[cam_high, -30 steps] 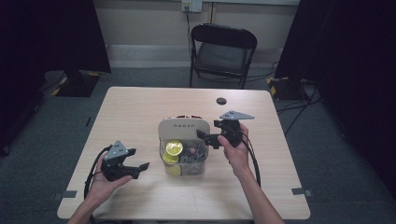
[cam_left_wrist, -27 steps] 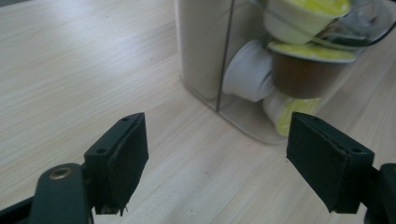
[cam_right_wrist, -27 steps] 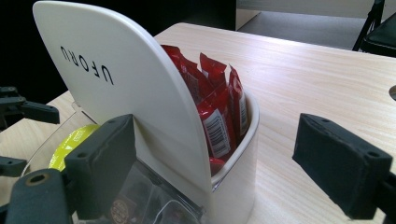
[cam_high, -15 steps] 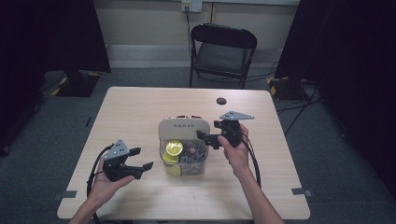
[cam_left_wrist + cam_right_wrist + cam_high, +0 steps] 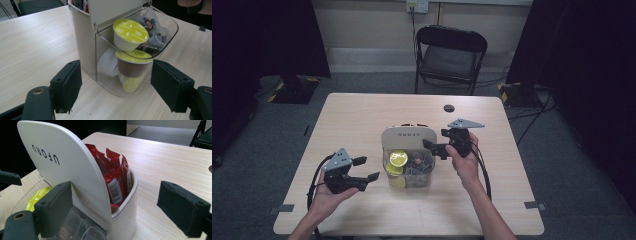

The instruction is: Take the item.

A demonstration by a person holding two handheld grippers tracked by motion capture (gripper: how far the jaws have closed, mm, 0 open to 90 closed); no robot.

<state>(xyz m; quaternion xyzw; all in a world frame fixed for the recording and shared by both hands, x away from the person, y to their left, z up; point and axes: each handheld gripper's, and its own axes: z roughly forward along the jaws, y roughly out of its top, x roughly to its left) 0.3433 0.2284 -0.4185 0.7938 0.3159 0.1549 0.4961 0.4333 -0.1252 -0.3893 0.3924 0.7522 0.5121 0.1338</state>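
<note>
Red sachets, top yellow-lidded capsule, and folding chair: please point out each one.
red sachets (image 5: 115,177), right gripper view, on the barcode packet's front.
top yellow-lidded capsule (image 5: 130,30), left gripper view, on its foil lid.
folding chair (image 5: 448,61), high view, on its seat.

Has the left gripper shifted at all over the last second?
Yes, slightly. The left gripper has edged right, toward the organizer at the table's centre.
</note>
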